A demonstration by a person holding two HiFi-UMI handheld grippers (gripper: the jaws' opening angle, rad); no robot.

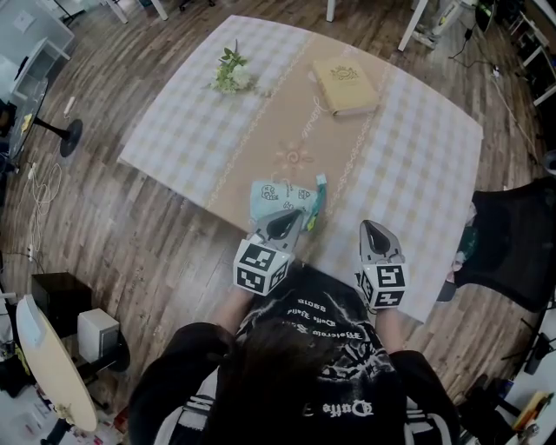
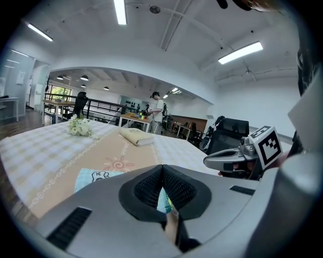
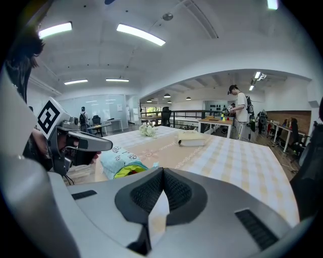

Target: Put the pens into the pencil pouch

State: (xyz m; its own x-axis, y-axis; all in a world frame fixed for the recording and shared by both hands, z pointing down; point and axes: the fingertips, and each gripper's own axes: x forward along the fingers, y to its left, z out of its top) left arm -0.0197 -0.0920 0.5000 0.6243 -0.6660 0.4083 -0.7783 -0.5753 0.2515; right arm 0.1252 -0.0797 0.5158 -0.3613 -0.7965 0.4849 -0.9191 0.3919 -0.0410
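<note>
One hand-held gripper [image 1: 293, 216] (left) pinches pencil pouch [image 1: 270, 196] edge.

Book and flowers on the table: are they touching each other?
Apart. The head view shows a wide stretch of bare tablecloth between the book and the flowers.

I see a brown wood floor [image 1: 130, 226] all around a big table [image 1: 417, 156] with a checked cloth on it. A black chair [image 1: 512, 252] stands just beside the table's right edge. The ceiling [image 2: 192, 45] is white, with long bright lights [image 2: 120, 11]. Far back there are more tables [image 2: 132, 119], a dark railing [image 2: 101, 107], and a person [image 2: 157, 108] standing.
</note>
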